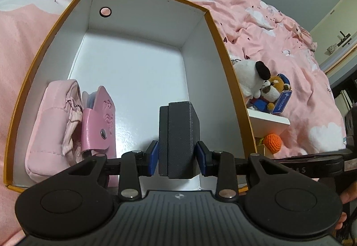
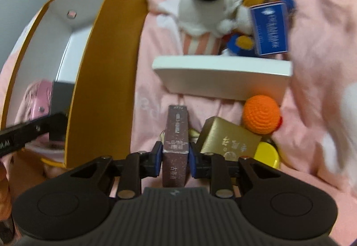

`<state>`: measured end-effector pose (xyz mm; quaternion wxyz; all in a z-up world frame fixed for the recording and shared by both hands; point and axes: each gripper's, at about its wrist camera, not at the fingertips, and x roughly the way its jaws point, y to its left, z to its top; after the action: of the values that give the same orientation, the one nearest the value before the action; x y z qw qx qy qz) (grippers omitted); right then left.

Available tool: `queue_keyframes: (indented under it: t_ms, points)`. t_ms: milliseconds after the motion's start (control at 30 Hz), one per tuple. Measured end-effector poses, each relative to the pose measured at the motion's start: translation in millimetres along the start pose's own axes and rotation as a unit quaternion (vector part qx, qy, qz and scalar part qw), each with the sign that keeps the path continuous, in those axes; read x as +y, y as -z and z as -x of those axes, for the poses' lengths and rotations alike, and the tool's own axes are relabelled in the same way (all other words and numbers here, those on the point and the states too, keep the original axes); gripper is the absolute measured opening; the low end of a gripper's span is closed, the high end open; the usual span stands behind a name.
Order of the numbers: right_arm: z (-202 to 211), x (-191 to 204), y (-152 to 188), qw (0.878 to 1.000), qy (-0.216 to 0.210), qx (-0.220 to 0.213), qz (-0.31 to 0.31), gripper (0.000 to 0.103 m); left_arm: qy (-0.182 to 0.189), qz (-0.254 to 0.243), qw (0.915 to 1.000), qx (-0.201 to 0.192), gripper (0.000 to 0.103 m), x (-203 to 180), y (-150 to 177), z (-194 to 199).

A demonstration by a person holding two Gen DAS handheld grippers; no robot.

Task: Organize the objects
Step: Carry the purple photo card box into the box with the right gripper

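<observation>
Over the open box in the left wrist view, my left gripper is clamped on a dark grey case, blue pads pressing its sides, and the case hangs upright inside the box walls, near the front. Two things are already packed against the box's left wall: a pink padded pouch and, just beside it, a pink snap-button wallet. The rest of the white floor is bare, so there's plenty of room. Off to the right, on the pink bedspread, the plush toys are waiting.

From the right wrist view, my right gripper is closed on a slim maroon box standing on end between the pads. This frame is pretty smeary, so I'm guessing it's lifted clear of the bed, but I can't swear to it. It sits outside the big box, just beside its orange outer wall.

Left to sort, all on the bed: a gold box, a yellow lid-like thing, an orange crochet ball, a flat white box, a white plush dog, a brown plush and a blue tag.

So I'd say we're about a quarter in: two stowed, two in hand, a pile to go.
</observation>
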<state>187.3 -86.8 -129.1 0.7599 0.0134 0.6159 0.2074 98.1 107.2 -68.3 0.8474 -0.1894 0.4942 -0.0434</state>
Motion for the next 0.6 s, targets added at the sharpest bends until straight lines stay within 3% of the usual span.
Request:
queue_keyframes:
  t_ms: [333,467,600]
  points:
    - [-30,4,-38,0.997,-0.002,0.068,0.047,0.028,-0.014,-0.006,0.9998,0.01,0.041,0,0,-2]
    - [-20,3,-34,0.996,-0.006,0.063,0.055,0.026,-0.019,-0.009,0.9997,0.013,0.041,0,0,-3]
    - [14,1,-16,0.998,-0.022,0.029,0.056,0.025,-0.029,-0.018,0.9994,0.011,0.041,-4,0,0]
